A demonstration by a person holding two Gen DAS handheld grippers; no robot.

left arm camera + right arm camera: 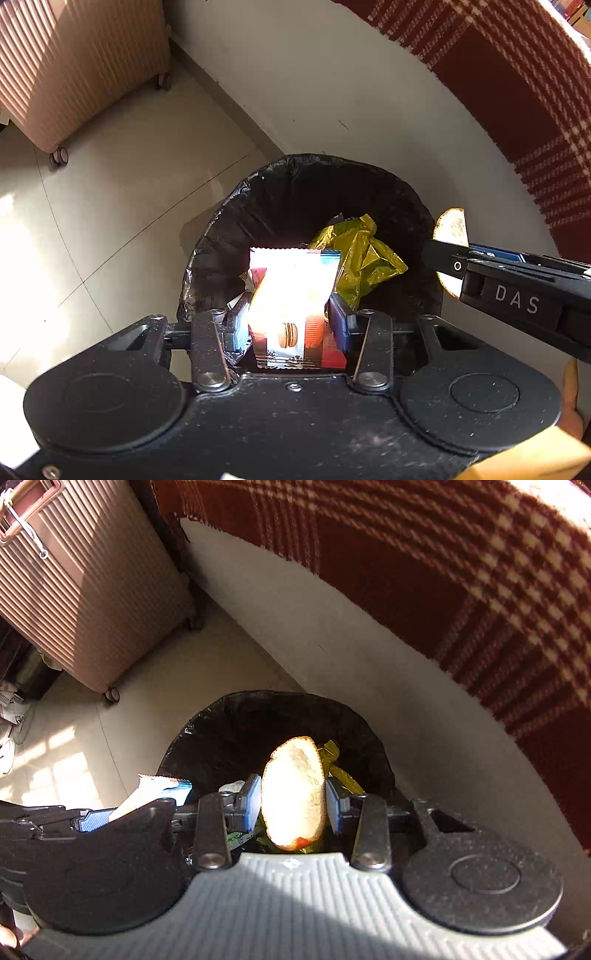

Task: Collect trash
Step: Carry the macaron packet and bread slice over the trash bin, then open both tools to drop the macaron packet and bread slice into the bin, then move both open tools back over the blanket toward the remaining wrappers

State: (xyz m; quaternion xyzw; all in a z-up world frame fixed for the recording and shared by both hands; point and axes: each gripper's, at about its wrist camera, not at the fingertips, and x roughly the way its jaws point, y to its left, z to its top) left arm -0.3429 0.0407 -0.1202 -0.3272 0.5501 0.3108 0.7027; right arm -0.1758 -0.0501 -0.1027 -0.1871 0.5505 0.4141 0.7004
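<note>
A bin lined with a black bag (280,206) stands on the floor below both grippers. My left gripper (290,321) is shut on a snack wrapper (291,295) with a macaron picture, held over the bin's near side. A crumpled yellow wrapper (362,254) lies inside the bin. My right gripper (293,805) is shut on a pale bread slice (295,790) over the bin (236,734). In the left wrist view the right gripper (448,254) comes in from the right with the bread slice (452,227). In the right wrist view the snack wrapper (147,794) shows at the left.
A ribbed pink suitcase (74,62) on wheels stands at the back left on the tiled floor (122,206). A white wall or furniture side (332,92) rises behind the bin, draped above with a dark red checked cloth (517,81). Clutter (11,716) sits at the far left.
</note>
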